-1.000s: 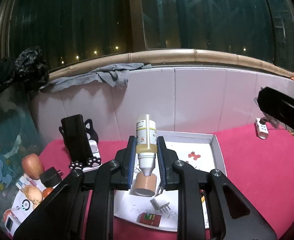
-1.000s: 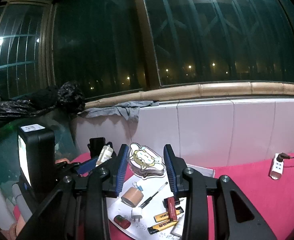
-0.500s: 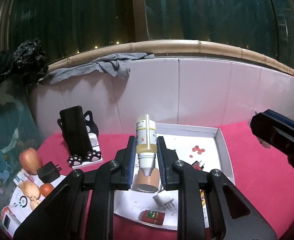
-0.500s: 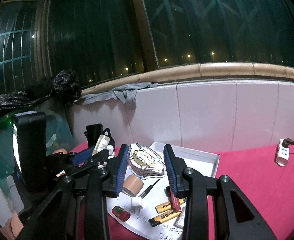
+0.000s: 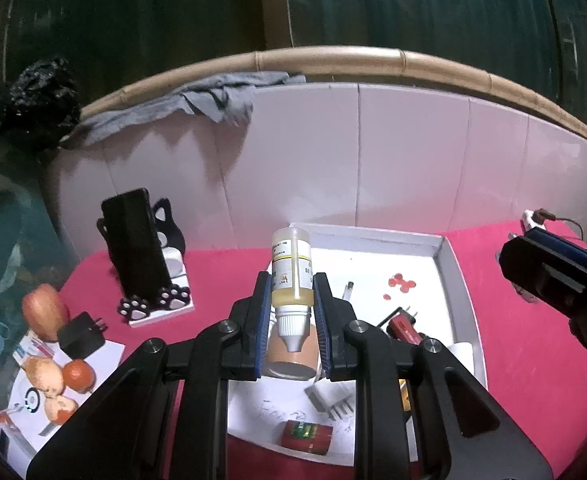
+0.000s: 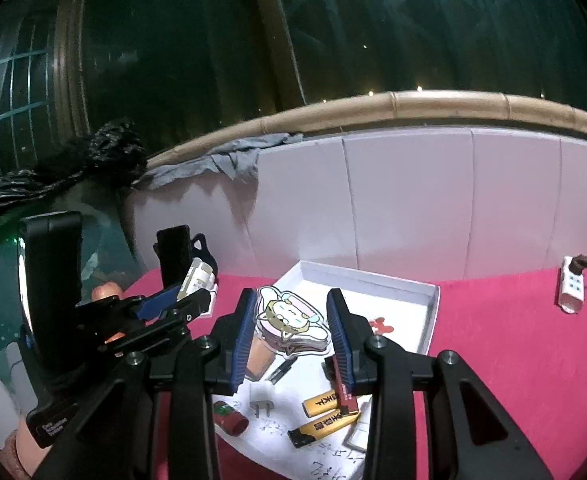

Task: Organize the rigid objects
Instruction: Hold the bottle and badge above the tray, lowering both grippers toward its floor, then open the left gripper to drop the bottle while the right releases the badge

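My left tongs [image 5: 292,312] are clamped on a small bottle [image 5: 291,270] of yellowish liquid; its label end points away from me and its grey nozzle cap points back toward the camera, with both blue pads pressed against its sides. It hangs above the near left part of the white tray [image 5: 459,280], which sits on the pink-covered table [image 5: 533,360] against a tiled wall.

Under the bottle, in the tray, I see a tan cylinder [image 5: 291,356] lying on its side, a white plug [image 5: 327,398] with its prongs showing, a small red can [image 5: 307,432] near the front edge, and a dark red lighter-shaped thing [image 5: 403,326] further right. Some red spots [image 5: 399,282] mark the tray floor toward the back.

My right tongs [image 6: 292,334] grip a flat cartoon figure [image 6: 289,322], a pale cat-like character, held by its edges between the pads above the same tray [image 6: 433,308]. Below it lie two yellow lighters [image 6: 325,414], a red lighter [image 6: 343,384] close to the right pad, the red can [image 6: 229,416] and the plug [image 6: 260,398].

To the left of the tray stands a black phone [image 5: 135,244] propped in a cat-paw holder [image 5: 155,302]. Further left I see an apple [image 5: 41,310], a black charger [image 5: 80,334] and some smaller fruit [image 5: 59,376] on paper. A white power strip [image 6: 572,288] lies well off to the right, and a grey cloth [image 5: 197,104] drapes over the ledge.
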### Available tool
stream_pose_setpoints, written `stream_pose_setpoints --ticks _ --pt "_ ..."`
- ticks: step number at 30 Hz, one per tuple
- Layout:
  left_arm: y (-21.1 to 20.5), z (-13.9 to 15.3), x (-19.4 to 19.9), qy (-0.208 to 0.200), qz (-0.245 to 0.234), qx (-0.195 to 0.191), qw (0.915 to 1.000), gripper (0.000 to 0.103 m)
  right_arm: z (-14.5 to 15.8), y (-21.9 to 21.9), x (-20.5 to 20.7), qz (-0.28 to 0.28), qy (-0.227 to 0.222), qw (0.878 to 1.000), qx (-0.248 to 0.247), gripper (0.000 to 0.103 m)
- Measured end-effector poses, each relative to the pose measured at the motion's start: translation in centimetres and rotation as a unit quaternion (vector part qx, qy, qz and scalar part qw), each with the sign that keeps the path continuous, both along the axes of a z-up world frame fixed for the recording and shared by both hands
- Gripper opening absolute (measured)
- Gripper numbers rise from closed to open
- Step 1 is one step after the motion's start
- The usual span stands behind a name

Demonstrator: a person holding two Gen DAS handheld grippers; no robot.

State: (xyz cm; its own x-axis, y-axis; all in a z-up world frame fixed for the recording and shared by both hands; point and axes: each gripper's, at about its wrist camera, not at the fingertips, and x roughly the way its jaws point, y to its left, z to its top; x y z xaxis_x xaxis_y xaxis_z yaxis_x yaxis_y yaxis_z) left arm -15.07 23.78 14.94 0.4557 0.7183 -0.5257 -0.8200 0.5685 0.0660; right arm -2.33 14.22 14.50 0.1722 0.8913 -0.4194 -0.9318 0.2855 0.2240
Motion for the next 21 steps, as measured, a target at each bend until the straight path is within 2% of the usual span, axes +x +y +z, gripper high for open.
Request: stream_pose_setpoints --ticks 10,16,21 --pt "1.5 -2.2 2.0 0.018 -0.013 -0.023 0.9995 0.02 -1.9 1.3 1.8 -0.009 0.017 1.0 -0.023 0.036" --pt "4.0 -2.9 3.4 -0.005 -0.037 -0.075 0.9965 0.02 -3.1 2.2 3.4 -0.025 0.022 0.999 -0.038 0.036" --pt "5.3 -4.7 5.8 0.02 -0.044 -0.089 0.9948 0.02 -5.4 3.7 4.9 -0.034 0.035 0.996 -0.07 0.036"
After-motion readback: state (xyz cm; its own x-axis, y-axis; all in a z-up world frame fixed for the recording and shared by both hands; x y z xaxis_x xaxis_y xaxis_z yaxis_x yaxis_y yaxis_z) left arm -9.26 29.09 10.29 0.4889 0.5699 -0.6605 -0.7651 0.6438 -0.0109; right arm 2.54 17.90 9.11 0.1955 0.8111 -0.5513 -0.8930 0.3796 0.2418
